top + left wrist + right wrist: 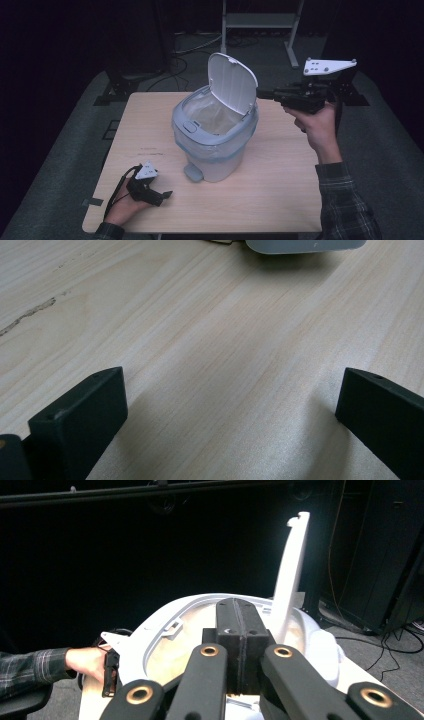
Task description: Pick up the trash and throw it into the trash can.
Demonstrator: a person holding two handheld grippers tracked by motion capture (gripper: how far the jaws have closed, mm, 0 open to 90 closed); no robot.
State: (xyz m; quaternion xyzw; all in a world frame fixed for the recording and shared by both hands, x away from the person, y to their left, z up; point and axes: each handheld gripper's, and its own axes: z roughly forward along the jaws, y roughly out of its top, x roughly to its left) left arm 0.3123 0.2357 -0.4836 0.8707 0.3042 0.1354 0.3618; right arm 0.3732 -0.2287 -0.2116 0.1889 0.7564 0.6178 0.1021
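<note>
With the white plastic pedal bin [215,135] at frame centre lined and its hinged lid [232,82] raised, the right gripper [265,93], fingers pressed together on nothing, is held beside that lid, seemingly to push it down next, while the left gripper [167,194] at lower left rests wide open and empty on the pale wooden bench [280,185].

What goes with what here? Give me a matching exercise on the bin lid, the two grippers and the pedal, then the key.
Things:
1. lid of the pedal bin
2. left gripper
3. right gripper
4. pedal

States or places:
A. jaws pressed together, beside the lid
B. standing up open
C. jaws wide apart, low over the table
D. at the bin's foot, facing the person

Pairs: 1-B, 2-C, 3-A, 4-D
</note>
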